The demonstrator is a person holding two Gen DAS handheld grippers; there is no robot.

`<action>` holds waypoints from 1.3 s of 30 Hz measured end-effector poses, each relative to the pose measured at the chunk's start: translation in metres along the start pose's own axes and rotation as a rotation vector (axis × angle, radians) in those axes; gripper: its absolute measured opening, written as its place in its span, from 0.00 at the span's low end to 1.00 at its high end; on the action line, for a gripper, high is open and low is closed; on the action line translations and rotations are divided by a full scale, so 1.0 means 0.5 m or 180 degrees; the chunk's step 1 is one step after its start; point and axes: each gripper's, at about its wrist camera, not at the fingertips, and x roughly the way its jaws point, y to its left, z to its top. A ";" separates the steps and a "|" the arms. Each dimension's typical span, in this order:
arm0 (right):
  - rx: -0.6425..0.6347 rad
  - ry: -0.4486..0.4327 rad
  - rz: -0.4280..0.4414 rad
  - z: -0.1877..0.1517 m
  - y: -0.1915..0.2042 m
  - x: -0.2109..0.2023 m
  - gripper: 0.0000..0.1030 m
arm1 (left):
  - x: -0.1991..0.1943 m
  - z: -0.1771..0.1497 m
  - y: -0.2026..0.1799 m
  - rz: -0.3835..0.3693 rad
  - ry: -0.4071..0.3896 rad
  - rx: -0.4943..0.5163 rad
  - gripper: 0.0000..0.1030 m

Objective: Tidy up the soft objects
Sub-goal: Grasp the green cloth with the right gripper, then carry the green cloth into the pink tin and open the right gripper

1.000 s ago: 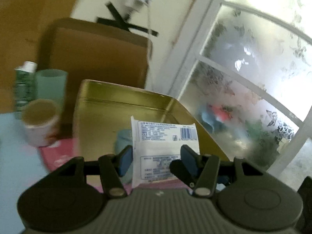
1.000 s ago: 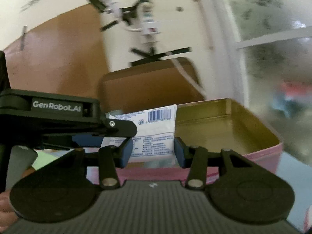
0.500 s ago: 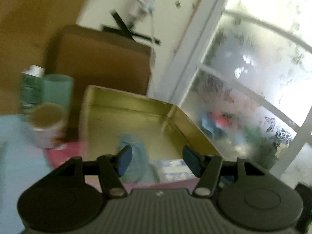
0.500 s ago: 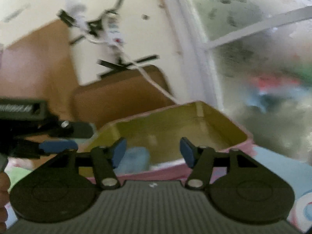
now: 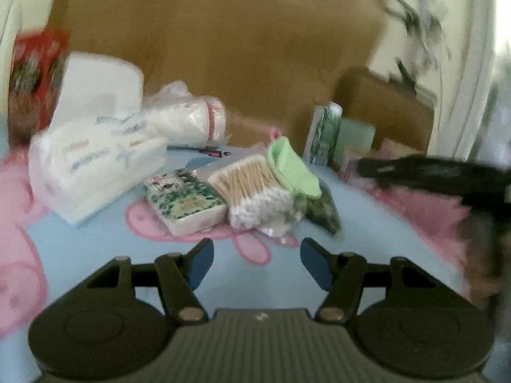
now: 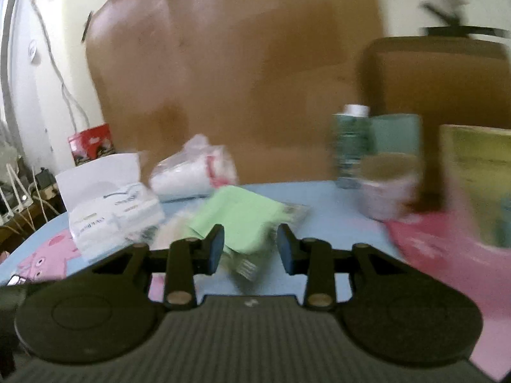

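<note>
Soft goods clustered mid-table: cotton swab pack (image 5: 252, 188) touching green cloth (image 5: 292, 167), tissue pack (image 5: 95, 162) far left. Left gripper (image 5: 257, 263) released, empty. Right gripper (image 6: 250, 249) apparently released too, blurred.

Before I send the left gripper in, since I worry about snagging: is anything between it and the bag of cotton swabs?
Nothing visible. The left gripper is open, with only bare tablecloth before the bag of cotton swabs.

Your left claw (image 5: 257, 263): black ribbed body, two round discs, brass pivot screws, blue pads (image 5: 199, 263). Your right claw (image 6: 250, 249): identical build, blue pads (image 6: 215, 249).
</note>
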 end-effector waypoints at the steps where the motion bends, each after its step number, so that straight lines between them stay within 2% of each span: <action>1: -0.0013 0.0022 0.0001 0.013 0.015 0.033 0.39 | 0.000 0.000 0.008 -0.0022 -0.0074 -0.0030 0.60; 4: 0.0015 0.0181 0.0002 0.039 0.046 0.121 0.45 | 0.001 0.001 0.004 -0.0047 -0.0081 0.0014 0.61; 6: 0.0045 0.0295 -0.0076 0.038 0.054 0.163 0.44 | -0.004 -0.002 0.006 -0.0068 -0.0104 0.0023 0.61; 7: 0.0039 0.0369 -0.0156 0.029 0.055 0.178 0.39 | -0.005 -0.003 0.006 -0.0077 -0.0100 0.0003 0.61; 8: 0.0048 0.0437 -0.0201 0.024 0.051 0.189 0.07 | -0.005 -0.002 0.010 -0.0093 -0.0087 -0.0032 0.61; 9: 0.0096 0.0485 -0.0202 0.020 0.044 0.187 0.04 | -0.004 -0.001 0.016 -0.0102 -0.0077 -0.0068 0.61; 13: 0.0287 0.0289 -0.0212 -0.003 0.012 0.084 0.04 | 0.003 -0.001 0.025 -0.0141 -0.0034 -0.0187 0.63; 15: 0.0307 0.0285 -0.0105 -0.025 -0.004 0.015 0.04 | 0.004 -0.001 0.025 -0.0150 -0.0021 -0.0193 0.63; 21: 0.0006 0.0371 0.0057 -0.131 0.001 -0.198 0.04 | 0.004 -0.003 0.018 -0.0292 0.0054 -0.0143 0.63; 25: -0.0080 0.0668 0.0005 -0.202 -0.002 -0.258 0.11 | 0.000 -0.005 -0.003 -0.0467 0.0168 -0.0025 0.63; 26: -0.0126 0.0678 -0.0027 -0.212 -0.001 -0.269 0.16 | -0.002 -0.006 -0.015 -0.0498 0.0204 -0.0012 0.63; 28: -0.0191 0.0601 -0.0015 -0.217 0.001 -0.282 0.45 | -0.005 -0.007 -0.040 -0.0681 0.0318 -0.0084 0.63; 29: -0.0205 0.0555 -0.0034 -0.216 0.002 -0.289 0.66 | -0.004 -0.007 -0.056 -0.0808 0.0389 -0.0122 0.63; 30: -0.0227 0.0480 -0.0075 -0.213 0.002 -0.290 0.71 | 0.001 -0.005 -0.071 -0.0885 0.0452 -0.0130 0.66; 31: -0.0271 0.0423 -0.0102 -0.207 0.002 -0.283 0.71 | 0.007 -0.003 -0.086 -0.0950 0.0544 -0.0107 0.75; 33: -0.0392 0.0443 -0.0061 -0.193 0.007 -0.262 0.71 | 0.020 -0.004 -0.117 -0.0879 0.0673 -0.0109 0.90; 34: -0.0438 0.0475 -0.0045 -0.185 0.009 -0.244 0.72 | 0.028 -0.005 -0.127 -0.0873 0.0728 -0.0134 0.93; 36: -0.0509 0.0612 0.0011 -0.170 0.009 -0.202 0.73 | 0.047 -0.009 -0.140 -0.0870 0.0850 -0.0203 0.94; 38: -0.0521 0.0742 0.0099 -0.166 0.012 -0.159 0.72 | 0.071 -0.016 -0.148 -0.0858 0.0956 -0.0276 0.87; 39: -0.0538 0.0688 0.0103 -0.167 0.015 -0.147 0.54 | 0.080 -0.020 -0.152 -0.0844 0.0965 -0.0290 0.76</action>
